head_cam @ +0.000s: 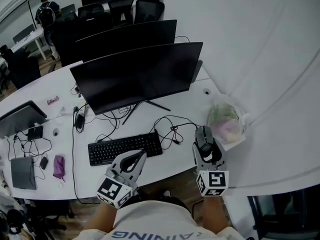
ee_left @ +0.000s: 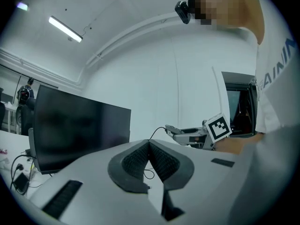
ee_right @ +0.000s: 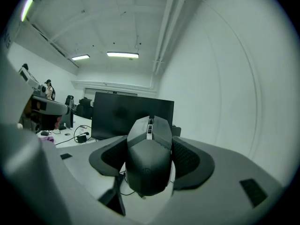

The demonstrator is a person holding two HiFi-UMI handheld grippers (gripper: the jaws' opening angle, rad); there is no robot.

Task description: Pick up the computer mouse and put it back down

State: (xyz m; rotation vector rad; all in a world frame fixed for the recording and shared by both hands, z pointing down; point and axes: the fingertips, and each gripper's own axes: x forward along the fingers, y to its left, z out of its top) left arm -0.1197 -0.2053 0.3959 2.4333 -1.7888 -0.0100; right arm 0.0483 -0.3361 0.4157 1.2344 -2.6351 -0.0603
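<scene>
The right gripper (head_cam: 205, 144) has its jaws clamped on the two sides of the dark grey, angular computer mouse (ee_right: 149, 156), whose scroll wheel end points away from the person towards the large dark curved monitor (head_cam: 137, 76). In the head view the mouse sits over the right front part of the white desk (head_cam: 185, 106), between the black keyboard (head_cam: 125, 148) and a crumpled clear plastic bag (head_cam: 226, 120); it appears raised off the surface, though that angle does not confirm this. The left gripper (ee_left: 150, 146) hangs near the keyboard's front edge, its ribbed pads (ee_left: 136, 161) pressed together with nothing between them.
</scene>
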